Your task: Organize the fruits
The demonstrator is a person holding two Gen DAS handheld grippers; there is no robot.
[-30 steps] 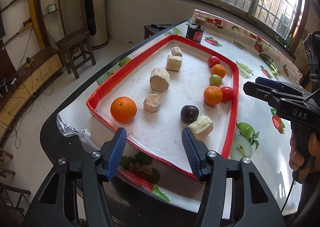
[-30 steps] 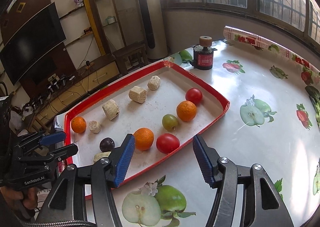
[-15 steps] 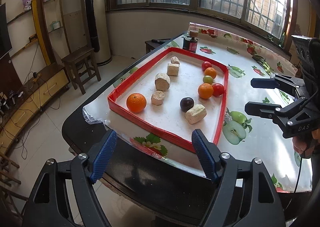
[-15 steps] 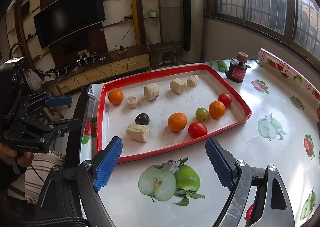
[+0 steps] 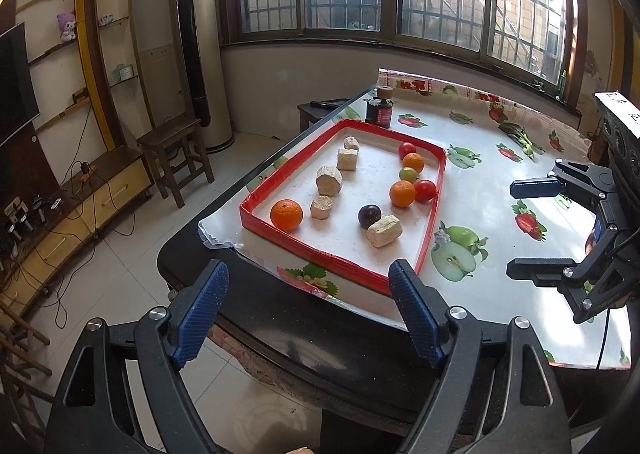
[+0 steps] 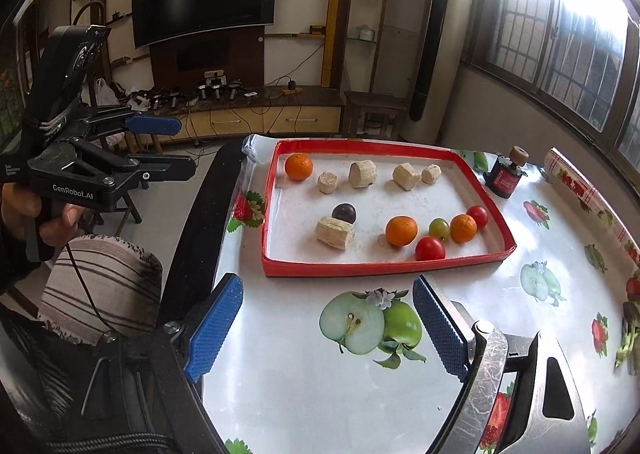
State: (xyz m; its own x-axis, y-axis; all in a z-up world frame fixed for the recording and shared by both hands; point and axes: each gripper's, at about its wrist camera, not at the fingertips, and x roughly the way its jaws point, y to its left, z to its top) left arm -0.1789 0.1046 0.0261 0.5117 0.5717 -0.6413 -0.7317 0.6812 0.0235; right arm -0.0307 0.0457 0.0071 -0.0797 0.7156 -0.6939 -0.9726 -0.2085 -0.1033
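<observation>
fruit tray (image 5: 434,213) lies beyond both empty grippers; left gripper (image 5: 308,310) jaws opening; right gripper (image 6: 328,328) spread wide

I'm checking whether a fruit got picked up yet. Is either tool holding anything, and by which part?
Nothing is held. The left tool is opening with nothing between its fingers, and the right tool is open and empty; all fruit lies in the red tray.
</observation>
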